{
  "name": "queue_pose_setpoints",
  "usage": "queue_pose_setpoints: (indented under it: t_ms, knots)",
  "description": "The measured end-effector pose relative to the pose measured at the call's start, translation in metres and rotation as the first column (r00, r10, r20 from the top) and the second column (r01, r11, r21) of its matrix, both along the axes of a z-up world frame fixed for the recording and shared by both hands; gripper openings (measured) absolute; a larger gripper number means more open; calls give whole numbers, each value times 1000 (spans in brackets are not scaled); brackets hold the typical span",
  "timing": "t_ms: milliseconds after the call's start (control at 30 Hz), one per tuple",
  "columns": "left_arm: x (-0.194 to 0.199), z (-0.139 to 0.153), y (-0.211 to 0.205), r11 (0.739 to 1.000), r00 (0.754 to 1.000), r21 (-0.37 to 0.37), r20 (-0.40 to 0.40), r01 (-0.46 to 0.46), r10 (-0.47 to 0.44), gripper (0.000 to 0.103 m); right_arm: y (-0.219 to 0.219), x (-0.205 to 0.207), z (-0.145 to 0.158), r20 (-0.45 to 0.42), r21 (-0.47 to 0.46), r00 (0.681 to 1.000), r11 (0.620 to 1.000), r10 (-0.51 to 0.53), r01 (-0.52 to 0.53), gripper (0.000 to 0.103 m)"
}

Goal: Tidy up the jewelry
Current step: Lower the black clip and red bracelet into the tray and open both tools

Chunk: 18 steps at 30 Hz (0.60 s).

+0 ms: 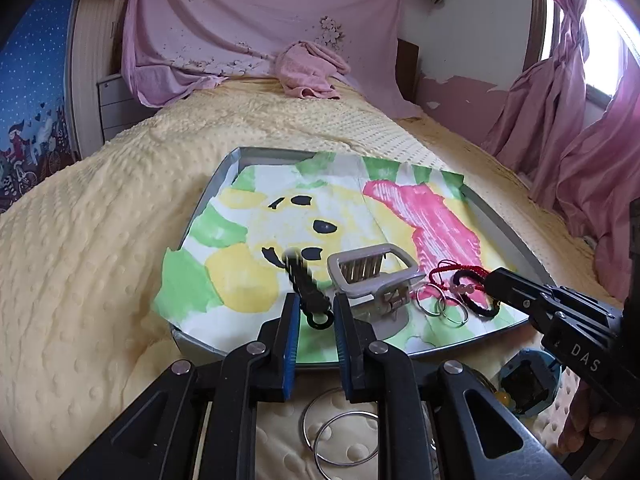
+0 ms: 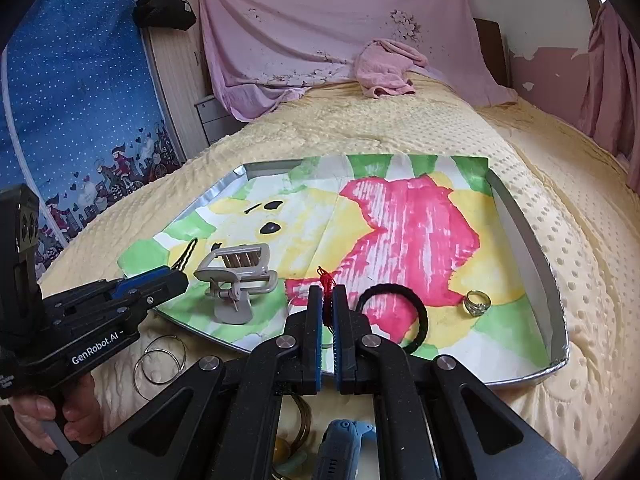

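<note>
A silver tray [image 1: 219,184] lined with a painted paper sits on the bed. My left gripper [image 1: 316,308] is shut on a black wavy hairpin [image 1: 306,284] over the tray's near left corner; the pin sticks out past the fingertips [image 2: 188,256]. My right gripper [image 2: 328,300] is shut on a red cord bracelet [image 2: 326,280], low over the tray's near edge. In the left wrist view the red cord [image 1: 440,274] trails from the right gripper [image 1: 490,280]. On the paper lie a grey claw clip [image 1: 372,276], a black band [image 2: 400,312], two small silver hoops [image 1: 440,308] and a silver ring [image 2: 476,302].
Two large silver hoops [image 1: 340,436] lie on the yellow blanket just before the tray. A blue object [image 2: 344,452] rests near them under my right gripper. A pink towel [image 1: 308,68] lies far back on the bed. Pink curtains [image 1: 560,120] hang at right.
</note>
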<state>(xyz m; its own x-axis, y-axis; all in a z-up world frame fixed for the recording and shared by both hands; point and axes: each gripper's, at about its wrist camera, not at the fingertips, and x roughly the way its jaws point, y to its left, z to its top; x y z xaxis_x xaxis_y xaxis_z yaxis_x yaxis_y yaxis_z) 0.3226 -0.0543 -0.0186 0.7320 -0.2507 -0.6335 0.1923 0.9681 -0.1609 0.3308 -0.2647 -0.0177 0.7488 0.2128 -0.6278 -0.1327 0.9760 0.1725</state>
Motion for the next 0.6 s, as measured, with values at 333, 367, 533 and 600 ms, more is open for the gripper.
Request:
queue_pose_setpoints:
  t_ms: [333, 367, 533, 600]
  knots:
    - [-18, 8, 9, 999, 997, -42, 66, -31, 33, 76, -7, -16, 5, 27, 6, 1000, 1000, -12, 11, 6]
    - [-23, 11, 9, 998, 994, -37, 94, -49, 52, 78, -8, -19, 7, 37, 4, 999, 1000, -12, 12, 7]
    - [-38, 19, 14, 996, 989, -47, 127, -74, 80, 78, -20, -45, 21, 108, 27, 994, 999, -25, 22, 39]
    - [-46, 22, 15, 996, 986, -52, 142, -77, 84, 81, -25, -55, 27, 138, 37, 990, 999, -24, 19, 40]
